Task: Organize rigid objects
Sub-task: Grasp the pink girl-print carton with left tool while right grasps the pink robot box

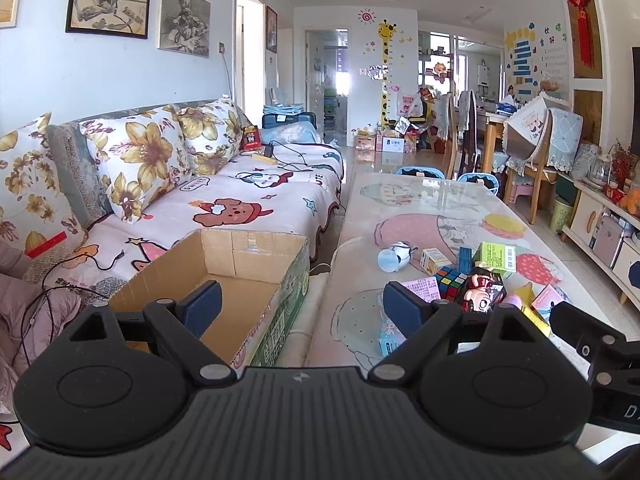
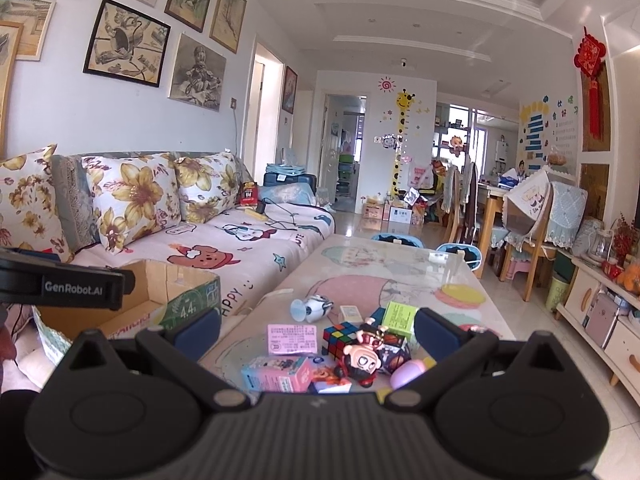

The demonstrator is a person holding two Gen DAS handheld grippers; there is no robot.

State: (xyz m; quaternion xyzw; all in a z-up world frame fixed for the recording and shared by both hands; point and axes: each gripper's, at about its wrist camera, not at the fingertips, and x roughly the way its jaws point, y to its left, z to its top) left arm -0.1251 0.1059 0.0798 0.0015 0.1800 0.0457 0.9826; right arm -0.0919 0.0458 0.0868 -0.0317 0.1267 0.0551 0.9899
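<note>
An empty cardboard box [image 1: 240, 276] [image 2: 160, 292] stands open on the sofa's edge beside the table. My left gripper [image 1: 302, 312] hangs open over the gap between box and table, holding nothing. A heap of small items lies on the near table: a Rubik's cube [image 2: 339, 338] [image 1: 452, 280], a cartoon figurine [image 2: 366, 356] [image 1: 482, 288], a pink carton [image 2: 280, 374], a pink card [image 2: 292, 339], a green box [image 2: 400, 316] [image 1: 498, 258] and a white-blue toy [image 2: 312, 307] [image 1: 394, 258]. My right gripper [image 2: 316, 334] is open just above this heap.
The glass-topped table [image 2: 380, 264] with cartoon prints stretches away from me. The sofa [image 1: 248, 196] with floral cushions runs along the left. Dining chairs [image 1: 536, 148] and a low cabinet [image 2: 600, 312] stand at the right. The other gripper's body [image 2: 60, 284] shows at the left edge.
</note>
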